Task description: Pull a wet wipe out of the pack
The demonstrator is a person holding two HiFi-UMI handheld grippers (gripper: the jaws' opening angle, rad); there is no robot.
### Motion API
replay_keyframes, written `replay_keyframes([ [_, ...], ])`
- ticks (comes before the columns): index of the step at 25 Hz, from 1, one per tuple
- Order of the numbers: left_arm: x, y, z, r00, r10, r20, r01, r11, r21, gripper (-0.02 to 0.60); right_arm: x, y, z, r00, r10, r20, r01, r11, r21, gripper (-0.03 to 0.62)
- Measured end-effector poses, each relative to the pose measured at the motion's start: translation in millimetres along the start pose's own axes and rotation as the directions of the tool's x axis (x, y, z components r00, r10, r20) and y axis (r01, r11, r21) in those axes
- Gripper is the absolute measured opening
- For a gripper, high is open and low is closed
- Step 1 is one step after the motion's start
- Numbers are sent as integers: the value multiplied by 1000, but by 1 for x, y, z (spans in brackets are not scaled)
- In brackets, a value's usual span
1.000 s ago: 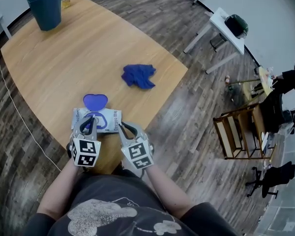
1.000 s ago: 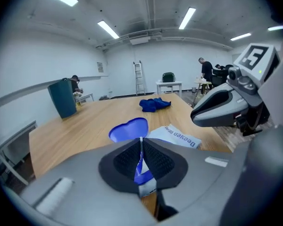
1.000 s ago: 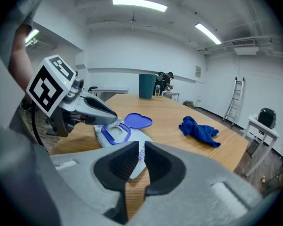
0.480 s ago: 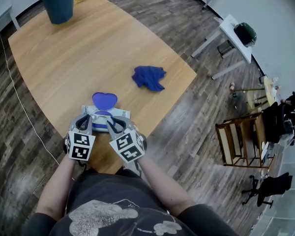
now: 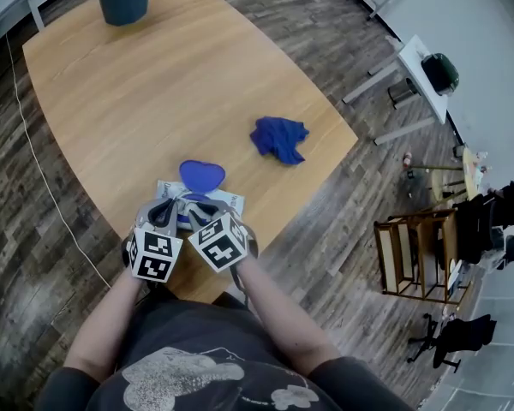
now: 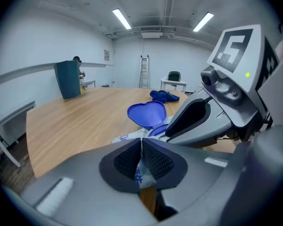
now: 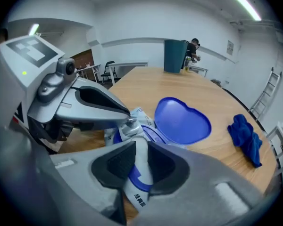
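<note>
Left gripper (image 6: 141,150) jaws are clamped on the pack's (image 6: 127,136) edge film. Right gripper (image 7: 140,149) jaws, just opening, straddle its near end unclamped. The pack lies at the bench's (image 5: 154,84) 6 o'clock edge, lid (image 5: 201,175) open toward 12. Keep the left anchor and pinch only the wipe at the opening (image 7: 151,134).

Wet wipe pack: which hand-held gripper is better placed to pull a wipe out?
Probably the right hand-held gripper: its jaws have just been opening astride the pack by the open lid. The left hand-held gripper grips its edge.

Head view steeply down, gripper views close, low, sharing pack (image 5: 230,202)
</note>
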State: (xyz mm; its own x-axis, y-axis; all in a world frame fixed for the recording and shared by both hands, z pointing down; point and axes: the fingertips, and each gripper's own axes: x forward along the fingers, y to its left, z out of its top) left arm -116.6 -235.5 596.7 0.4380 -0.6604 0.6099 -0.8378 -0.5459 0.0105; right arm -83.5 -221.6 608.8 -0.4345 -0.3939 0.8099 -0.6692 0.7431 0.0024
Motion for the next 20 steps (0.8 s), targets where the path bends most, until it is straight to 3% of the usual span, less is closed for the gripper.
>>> replay_keyframes([
  [9, 2, -2, -2, 1000, -27, -3, 27, 1000, -8, 31, 8, 0, 0, 994, 17, -105, -14, 999, 32, 64],
  [15, 1, -4, -3, 1000, -29, -2, 29, 1000, -13, 31, 7, 3, 0, 998, 6, -64, -4, 1000, 26, 6],
  [20, 1, -2, -4, 1000, -28, -6, 27, 1000, -10, 31, 5, 6, 2, 999, -7, -46, 7, 1000, 0, 0],
])
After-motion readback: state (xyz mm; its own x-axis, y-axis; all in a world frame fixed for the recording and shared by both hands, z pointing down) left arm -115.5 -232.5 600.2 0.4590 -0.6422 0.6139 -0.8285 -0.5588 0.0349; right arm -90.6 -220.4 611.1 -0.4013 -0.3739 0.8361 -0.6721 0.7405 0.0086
